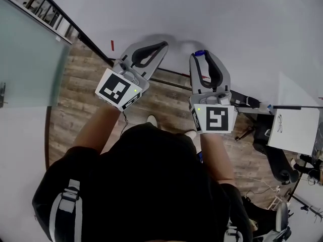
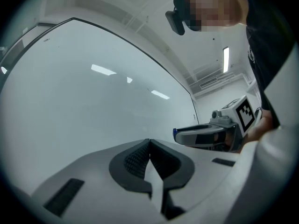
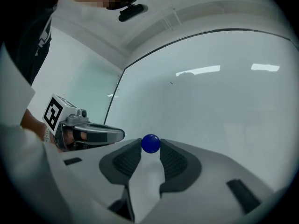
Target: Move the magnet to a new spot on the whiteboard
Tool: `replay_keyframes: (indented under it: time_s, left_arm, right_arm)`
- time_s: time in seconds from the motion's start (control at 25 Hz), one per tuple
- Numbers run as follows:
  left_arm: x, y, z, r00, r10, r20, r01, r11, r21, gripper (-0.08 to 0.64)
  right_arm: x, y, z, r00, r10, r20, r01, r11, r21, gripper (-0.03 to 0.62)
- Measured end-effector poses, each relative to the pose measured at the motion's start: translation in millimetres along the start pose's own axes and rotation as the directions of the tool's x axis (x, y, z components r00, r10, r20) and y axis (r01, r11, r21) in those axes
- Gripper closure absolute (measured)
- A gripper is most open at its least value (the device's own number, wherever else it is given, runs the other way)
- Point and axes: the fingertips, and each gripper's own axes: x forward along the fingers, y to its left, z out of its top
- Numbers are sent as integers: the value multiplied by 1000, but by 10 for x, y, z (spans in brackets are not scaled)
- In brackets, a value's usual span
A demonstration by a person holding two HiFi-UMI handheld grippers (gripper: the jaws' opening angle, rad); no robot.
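Observation:
A small blue ball magnet sits between the fingertips of my right gripper, which is shut on it. In the head view the same magnet shows at the tip of the right gripper, close against the lower part of the whiteboard. I cannot tell whether the magnet touches the board. My left gripper is held beside it on the left, shut with nothing between its pads. The whiteboard fills the background of both gripper views.
A short red mark is on the board near its dark lower edge. Wooden floor lies below. A frosted glass panel stands at the left. A desk with a white sheet and a chair are at the right.

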Motion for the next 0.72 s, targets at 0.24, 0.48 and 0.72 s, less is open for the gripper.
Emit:
replay_keyframes:
  time_s: [0.24, 0.48, 0.72]
  left_arm:
    - [-15, 141, 50, 1000, 18, 14, -18, 1000, 16, 555]
    - [-102, 262, 132, 998, 59, 26, -60, 998, 18, 555]
    - [-48, 346, 141, 997, 69, 47, -69, 998, 4, 555]
  right_arm:
    - [267, 5, 88, 999, -50, -7, 50, 998, -46, 471]
    - [420, 67, 162, 994, -113, 0, 113, 992, -65, 471]
    - [585, 149, 223, 984, -176, 15, 176, 971, -159, 471]
